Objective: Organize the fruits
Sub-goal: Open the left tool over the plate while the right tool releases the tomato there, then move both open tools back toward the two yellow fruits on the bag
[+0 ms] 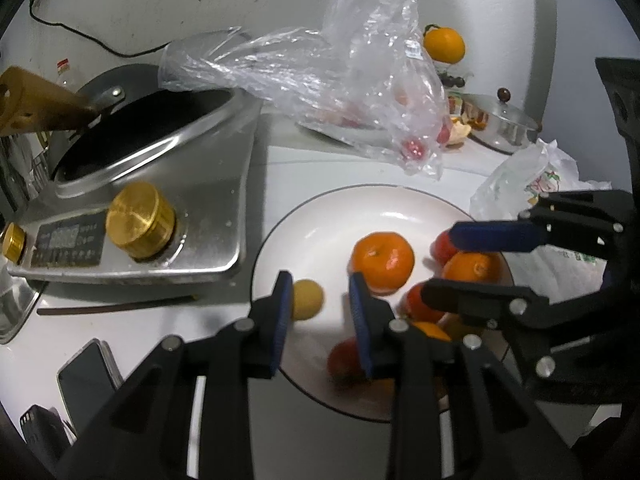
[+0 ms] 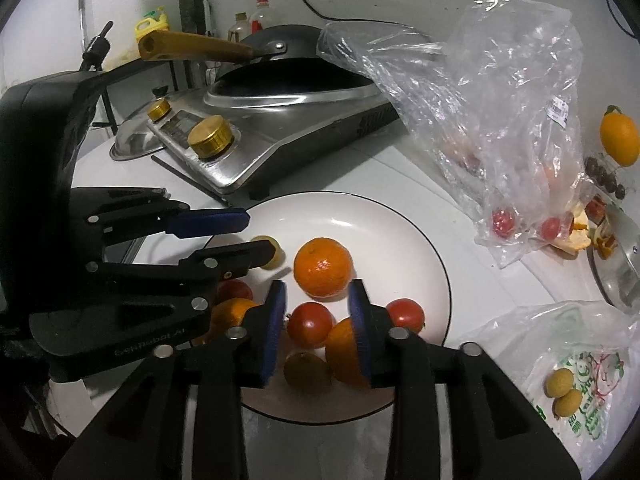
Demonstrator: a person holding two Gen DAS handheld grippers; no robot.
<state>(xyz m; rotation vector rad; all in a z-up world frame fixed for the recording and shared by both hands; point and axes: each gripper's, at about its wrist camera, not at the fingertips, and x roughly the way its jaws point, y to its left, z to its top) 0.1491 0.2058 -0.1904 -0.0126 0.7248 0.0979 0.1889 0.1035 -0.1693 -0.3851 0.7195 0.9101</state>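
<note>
Though blurred, "GenRobot.AI" on hand-held gripper

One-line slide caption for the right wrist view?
Both open grippers, right gripper and left gripper, hover over the white plate of oranges and tomatoes.

left gripper fingers hide part of the yellow fruit.

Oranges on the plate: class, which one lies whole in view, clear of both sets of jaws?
The orange nearest the plate's middle; the others are partly hidden behind jaws.
</note>
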